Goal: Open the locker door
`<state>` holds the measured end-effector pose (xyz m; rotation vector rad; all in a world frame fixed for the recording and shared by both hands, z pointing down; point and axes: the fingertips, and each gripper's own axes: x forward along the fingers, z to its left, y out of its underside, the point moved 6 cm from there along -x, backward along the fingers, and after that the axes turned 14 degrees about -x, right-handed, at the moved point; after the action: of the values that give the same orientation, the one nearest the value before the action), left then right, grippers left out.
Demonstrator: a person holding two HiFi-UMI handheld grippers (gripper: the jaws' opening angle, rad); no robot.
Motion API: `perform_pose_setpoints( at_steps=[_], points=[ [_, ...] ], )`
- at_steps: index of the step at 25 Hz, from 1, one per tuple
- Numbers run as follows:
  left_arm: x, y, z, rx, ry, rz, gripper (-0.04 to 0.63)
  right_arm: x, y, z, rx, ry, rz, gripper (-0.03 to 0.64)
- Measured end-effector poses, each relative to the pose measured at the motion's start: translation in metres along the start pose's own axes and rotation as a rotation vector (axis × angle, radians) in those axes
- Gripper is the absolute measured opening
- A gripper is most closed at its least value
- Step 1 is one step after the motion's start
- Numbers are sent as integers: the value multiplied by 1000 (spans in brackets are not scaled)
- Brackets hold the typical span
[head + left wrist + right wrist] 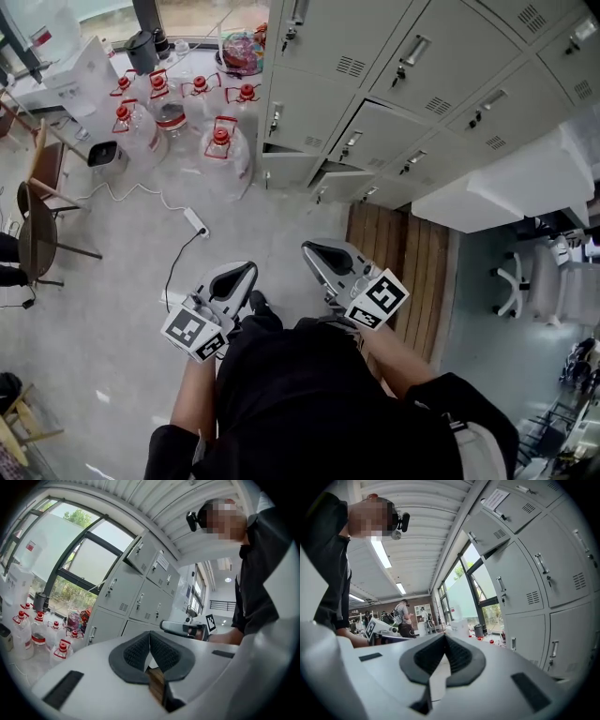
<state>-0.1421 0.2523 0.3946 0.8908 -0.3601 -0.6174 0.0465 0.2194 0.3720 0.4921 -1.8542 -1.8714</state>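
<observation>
locker door (314,108) isn't opened yet, and i'd say this is right at the start of the task. nearest the camera, left gripper (242,273) and right gripper (323,251) sit side by side in front of the person's body, pointing level at the lockers (422,75). both have their pads pressed together with nothing between them, and neither touches anything. past the tips there's floor with a power strip (195,221), then the lockers, well apart from both grippers. can't tell which door is the target. one upper door (485,531) looks a bit ajar in the right gripper view. furthest back are water bottles (220,141) by the window. my guess at what's left is pretty much everything: get close, open a gripper, catch a handle (276,119) and pull.
</observation>
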Motion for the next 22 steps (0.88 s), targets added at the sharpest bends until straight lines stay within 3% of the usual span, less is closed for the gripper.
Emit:
perform_pose_setpoints(
  at_steps=[5,13,22],
  points=[
    [13,-28,39,42,13,7,17,46,8,-23,-57,26,25,11],
    [21,-52,86,49,-33,4,17,94,24,-60,-23,29,37,12],
    [78,-90,156,51,-82,31,17,149,53,-154,28,80,61,12]
  ],
)
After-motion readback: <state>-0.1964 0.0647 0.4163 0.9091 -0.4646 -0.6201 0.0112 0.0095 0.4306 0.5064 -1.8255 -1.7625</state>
